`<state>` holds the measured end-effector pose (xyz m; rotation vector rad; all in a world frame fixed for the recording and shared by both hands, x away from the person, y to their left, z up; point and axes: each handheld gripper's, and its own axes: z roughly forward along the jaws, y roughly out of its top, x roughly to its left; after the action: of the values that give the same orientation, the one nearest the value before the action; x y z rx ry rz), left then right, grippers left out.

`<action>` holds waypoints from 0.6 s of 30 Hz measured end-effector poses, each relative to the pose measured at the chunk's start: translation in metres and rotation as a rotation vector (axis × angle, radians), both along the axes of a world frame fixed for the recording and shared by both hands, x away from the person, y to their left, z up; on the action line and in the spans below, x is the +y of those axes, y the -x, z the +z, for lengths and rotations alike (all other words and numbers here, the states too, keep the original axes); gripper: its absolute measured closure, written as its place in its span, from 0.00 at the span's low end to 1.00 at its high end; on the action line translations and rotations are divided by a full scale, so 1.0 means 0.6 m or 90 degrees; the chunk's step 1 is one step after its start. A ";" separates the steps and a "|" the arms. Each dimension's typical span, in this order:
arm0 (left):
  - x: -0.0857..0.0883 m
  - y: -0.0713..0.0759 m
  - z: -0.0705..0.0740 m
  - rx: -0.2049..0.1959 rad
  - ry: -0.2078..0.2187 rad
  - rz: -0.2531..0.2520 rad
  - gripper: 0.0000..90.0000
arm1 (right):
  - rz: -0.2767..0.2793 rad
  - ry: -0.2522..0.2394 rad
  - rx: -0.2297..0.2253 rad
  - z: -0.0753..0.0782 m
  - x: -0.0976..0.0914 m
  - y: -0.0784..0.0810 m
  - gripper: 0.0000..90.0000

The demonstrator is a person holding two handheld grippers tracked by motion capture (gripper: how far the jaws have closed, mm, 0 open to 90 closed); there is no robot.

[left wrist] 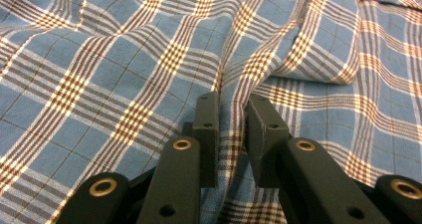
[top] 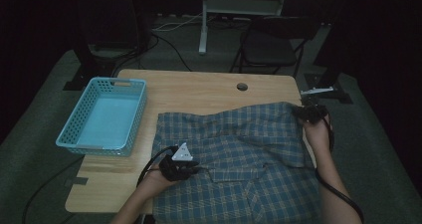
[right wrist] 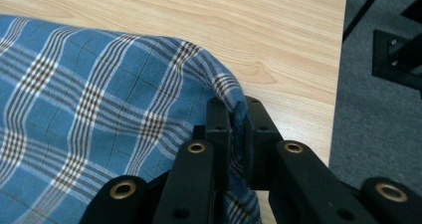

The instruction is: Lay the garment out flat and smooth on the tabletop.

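Plaid woven shirt [top: 239, 154], rumpled folds, on smooth woodgrain table [top: 199, 92].

We hold two matte black two-jaw grippers: our left gripper [top: 191, 168] carries a grey three-cornered plate [top: 182, 152] on top, our right gripper [top: 303, 112] trails a thick black cable [top: 343, 199]. Brass-ringed screws [left wrist: 182, 144] stud the arms behind the jaws.
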<state>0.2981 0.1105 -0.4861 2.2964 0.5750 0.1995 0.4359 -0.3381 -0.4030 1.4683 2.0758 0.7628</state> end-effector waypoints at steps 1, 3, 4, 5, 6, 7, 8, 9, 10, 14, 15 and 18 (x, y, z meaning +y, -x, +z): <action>0.000 0.000 0.000 -0.001 -0.001 -0.001 0.86 | -0.001 0.004 0.005 -0.001 -0.001 -0.006 0.93; 0.000 0.002 0.000 -0.001 -0.002 -0.003 0.86 | -0.008 0.009 0.016 -0.004 -0.003 -0.018 0.93; -0.001 0.002 0.000 -0.003 -0.003 -0.004 0.86 | -0.010 0.011 0.026 -0.007 -0.003 -0.025 0.93; -0.001 0.003 0.000 -0.003 -0.003 -0.003 0.86 | -0.013 0.012 0.039 -0.011 -0.004 -0.032 0.93; -0.001 0.003 0.000 -0.004 -0.001 -0.003 0.86 | -0.014 0.015 0.049 -0.018 -0.004 -0.039 0.93; 0.000 0.003 -0.001 -0.003 0.000 -0.004 0.85 | -0.017 0.018 0.061 -0.025 -0.004 -0.045 0.93; 0.000 0.003 -0.001 -0.002 0.005 -0.002 0.84 | -0.020 0.017 0.071 -0.034 -0.004 -0.050 0.93; 0.000 0.003 -0.002 0.001 0.011 0.000 0.83 | -0.024 0.018 0.080 -0.043 -0.004 -0.054 0.93; 0.000 0.004 -0.003 0.002 0.015 0.000 0.81 | -0.028 0.016 0.088 -0.054 -0.004 -0.058 0.93; 0.002 0.005 -0.005 0.003 0.025 0.002 0.80 | -0.038 0.012 0.114 -0.083 -0.006 -0.065 0.92; 0.002 0.005 -0.005 0.002 0.024 0.001 0.80 | -0.038 0.011 0.118 -0.090 -0.007 -0.066 0.91; 0.002 0.006 -0.006 -0.002 0.026 0.003 0.80 | -0.043 0.015 0.126 -0.097 -0.011 -0.067 0.89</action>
<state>0.2946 0.1118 -0.4896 2.2550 0.5780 0.1911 0.4760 -0.3449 -0.4612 1.6504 2.1582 0.5861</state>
